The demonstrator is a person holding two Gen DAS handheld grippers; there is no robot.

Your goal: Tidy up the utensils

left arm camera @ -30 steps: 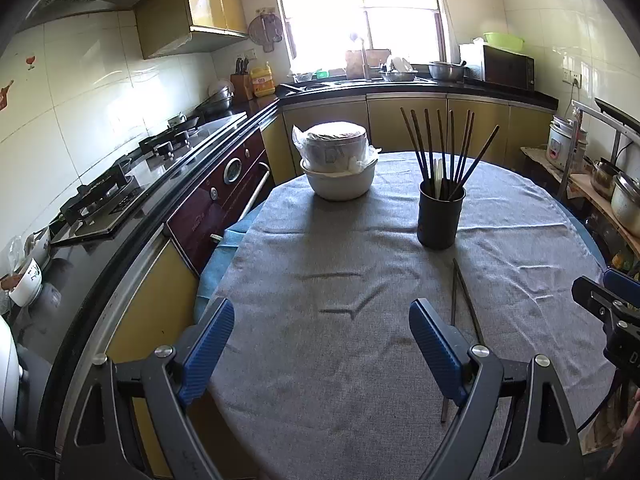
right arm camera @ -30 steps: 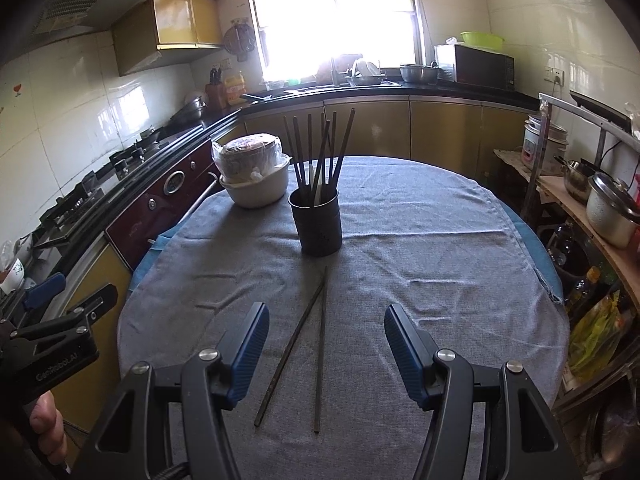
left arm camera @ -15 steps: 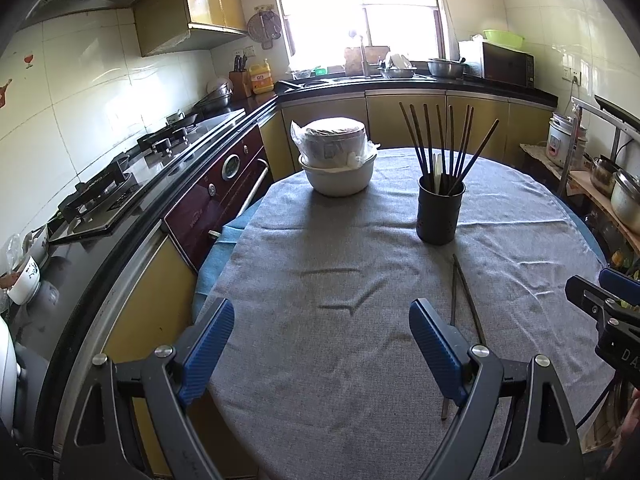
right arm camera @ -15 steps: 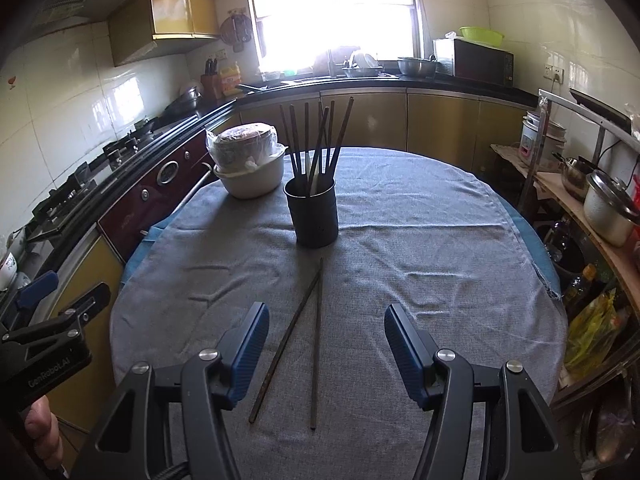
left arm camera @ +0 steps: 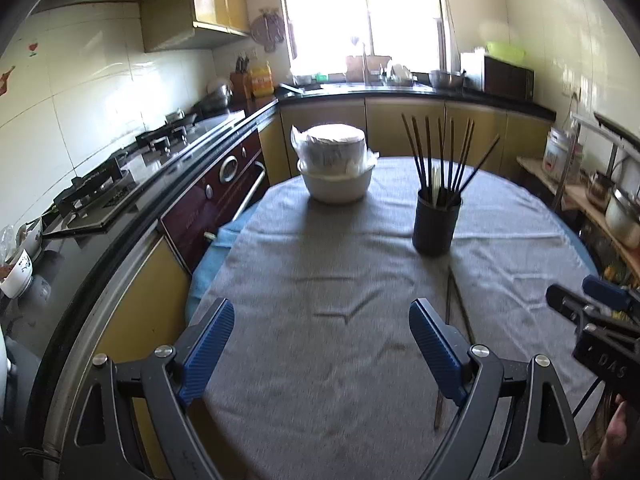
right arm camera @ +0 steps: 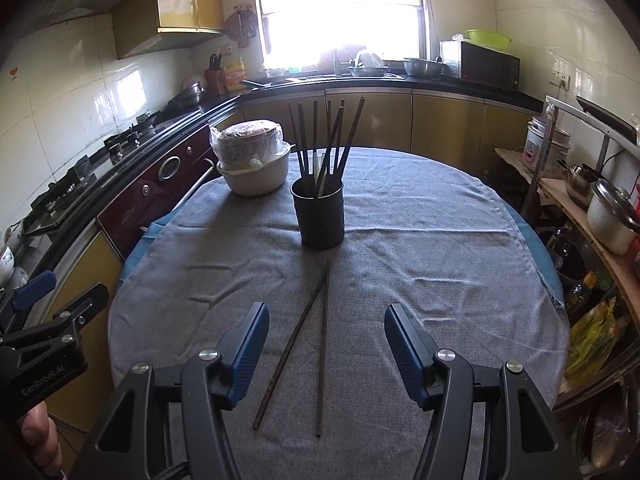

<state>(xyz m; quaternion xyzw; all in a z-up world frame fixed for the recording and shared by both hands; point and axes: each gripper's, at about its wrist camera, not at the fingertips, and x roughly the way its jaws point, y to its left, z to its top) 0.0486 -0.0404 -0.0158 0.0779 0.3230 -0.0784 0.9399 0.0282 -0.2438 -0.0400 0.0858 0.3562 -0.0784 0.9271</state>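
Two dark chopsticks (right arm camera: 308, 340) lie loose on the grey cloth, just in front of a black utensil holder (right arm camera: 319, 216) that has several chopsticks standing in it. My right gripper (right arm camera: 326, 344) hovers open above the near ends of the loose pair, holding nothing. In the left wrist view the holder (left arm camera: 436, 224) stands at the right middle and the loose chopsticks (left arm camera: 450, 304) run down behind my right-hand finger. My left gripper (left arm camera: 322, 344) is open over bare cloth, left of the chopsticks, with nothing between its fingers.
A white bowl with a plastic-wrapped stack in it (right arm camera: 254, 168) sits at the table's far left. The round table (right arm camera: 440, 240) has a stove counter (left arm camera: 120, 184) along its left and a shelf with pots (right arm camera: 600, 208) at its right. The other gripper (left arm camera: 600, 332) shows at the right edge.
Both grippers have shifted slightly forward toward the holder, which looks a bit nearer in the right wrist view. The chopsticks, holder and bowl have not moved. Both grippers stay open.
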